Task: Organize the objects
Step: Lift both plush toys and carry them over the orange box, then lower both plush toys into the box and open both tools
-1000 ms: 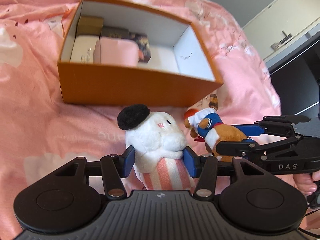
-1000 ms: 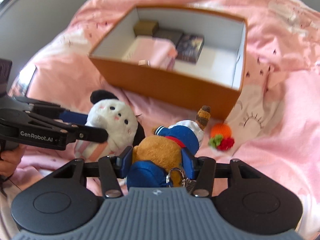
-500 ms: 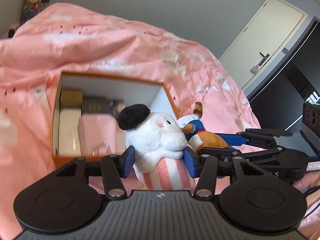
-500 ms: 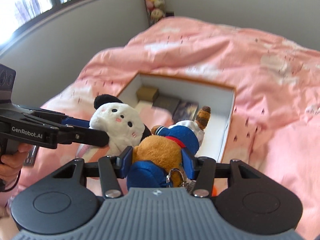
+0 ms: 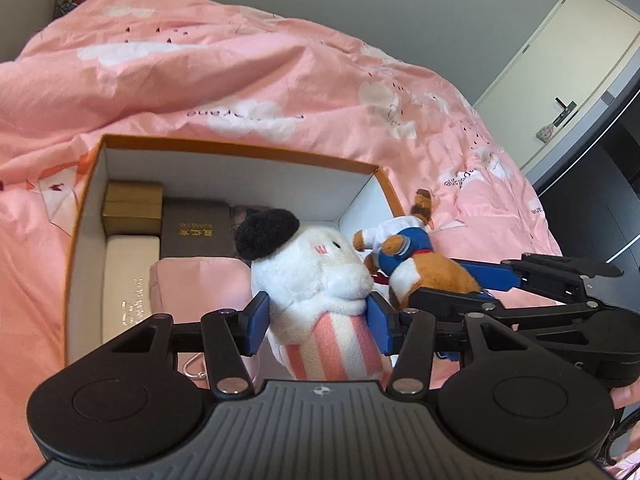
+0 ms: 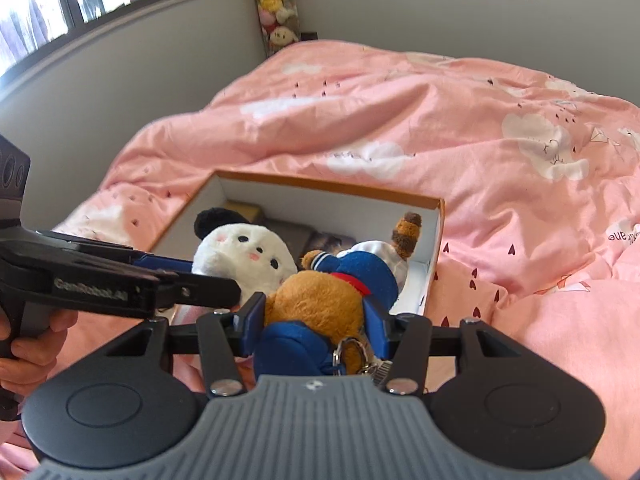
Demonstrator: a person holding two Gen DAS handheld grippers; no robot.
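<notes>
My left gripper (image 5: 318, 322) is shut on a white plush (image 5: 316, 272) with a black ear and pink-striped body, held over the open orange box (image 5: 240, 152). My right gripper (image 6: 316, 320) is shut on a brown bear plush (image 6: 320, 300) in a blue sailor top, also above the box (image 6: 438, 236). The two toys hang side by side, almost touching. In the right wrist view the white plush (image 6: 244, 256) and the left gripper's fingers (image 6: 192, 284) sit to the left. The right gripper's fingers (image 5: 480, 276) reach in from the right in the left wrist view.
The box lies on a pink duvet (image 5: 200, 80) and holds a gold box (image 5: 132, 208), a dark case (image 5: 196, 228), a cream case (image 5: 132, 276) and a pink pouch (image 5: 196, 288). A door (image 5: 560, 92) stands at right; stuffed toys (image 6: 276, 8) stand in the corner beyond the bed.
Both grippers have lifted their plush toys off the duvet and carried them forward over the box. The box now lies beneath the toys instead of beyond them.
</notes>
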